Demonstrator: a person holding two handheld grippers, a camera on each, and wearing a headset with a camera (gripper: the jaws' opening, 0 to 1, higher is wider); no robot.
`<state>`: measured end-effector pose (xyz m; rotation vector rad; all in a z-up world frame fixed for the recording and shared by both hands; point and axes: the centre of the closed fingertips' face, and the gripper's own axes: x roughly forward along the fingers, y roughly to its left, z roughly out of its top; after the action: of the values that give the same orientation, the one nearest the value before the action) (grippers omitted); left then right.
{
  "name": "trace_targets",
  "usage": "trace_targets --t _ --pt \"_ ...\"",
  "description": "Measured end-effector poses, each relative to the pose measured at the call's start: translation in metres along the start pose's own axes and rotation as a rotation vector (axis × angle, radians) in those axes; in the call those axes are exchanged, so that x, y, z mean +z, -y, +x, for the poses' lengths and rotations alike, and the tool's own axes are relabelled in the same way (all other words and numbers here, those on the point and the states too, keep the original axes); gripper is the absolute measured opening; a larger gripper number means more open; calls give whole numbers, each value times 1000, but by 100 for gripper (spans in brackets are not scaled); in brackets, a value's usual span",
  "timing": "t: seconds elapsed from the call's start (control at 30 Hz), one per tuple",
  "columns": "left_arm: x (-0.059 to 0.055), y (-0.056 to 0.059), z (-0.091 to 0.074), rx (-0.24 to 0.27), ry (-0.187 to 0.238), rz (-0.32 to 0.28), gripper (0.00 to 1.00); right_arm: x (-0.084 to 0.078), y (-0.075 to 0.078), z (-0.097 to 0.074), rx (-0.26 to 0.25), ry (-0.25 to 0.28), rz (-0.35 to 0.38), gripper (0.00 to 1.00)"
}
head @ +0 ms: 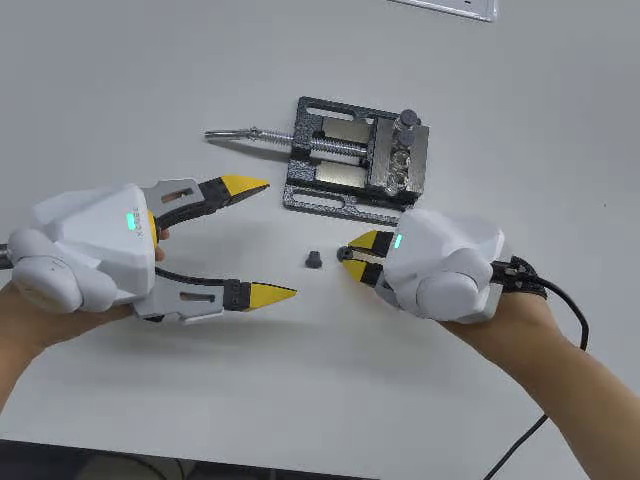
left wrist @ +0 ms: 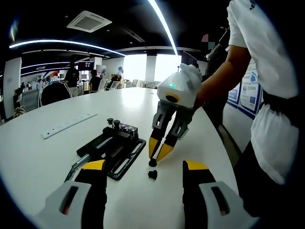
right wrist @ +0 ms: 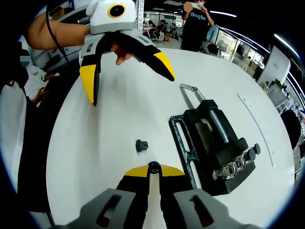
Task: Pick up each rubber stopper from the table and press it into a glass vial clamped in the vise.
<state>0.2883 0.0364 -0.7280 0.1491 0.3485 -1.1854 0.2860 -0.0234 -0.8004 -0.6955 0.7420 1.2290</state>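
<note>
Black rubber marks the count here: one stopper [right wrist: 153, 167] is pinched between the tips of the right gripper [head: 348, 255], held just above the table [head: 150, 100] on the near side of the vise [head: 385, 152], and a second stopper [head: 314, 260] lies loose on the bare table just beside it, between the vise and the table's near edge. The left gripper [head: 280, 240] hangs spread wide and empty, well apart from the vise. In the right gripper view the row of vials clamped in the vise appears to have two with dark caps already on [right wrist: 251, 151] and two clear mouths open [right wrist: 228, 171]. By that reading the job is about half done: the held stopper has yet to be pressed in, then the loose one.
</note>
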Motion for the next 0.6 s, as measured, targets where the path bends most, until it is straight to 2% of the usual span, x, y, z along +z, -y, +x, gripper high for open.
trace_targets --t 0.4,0.6 --pt "-1 3 2 -7 -4 -4 62 -1 2 -1 -11 -4 -9 6" --pt "-3 6 5 -18 -7 -9 62 5 6 -8 -10 26 43 6"
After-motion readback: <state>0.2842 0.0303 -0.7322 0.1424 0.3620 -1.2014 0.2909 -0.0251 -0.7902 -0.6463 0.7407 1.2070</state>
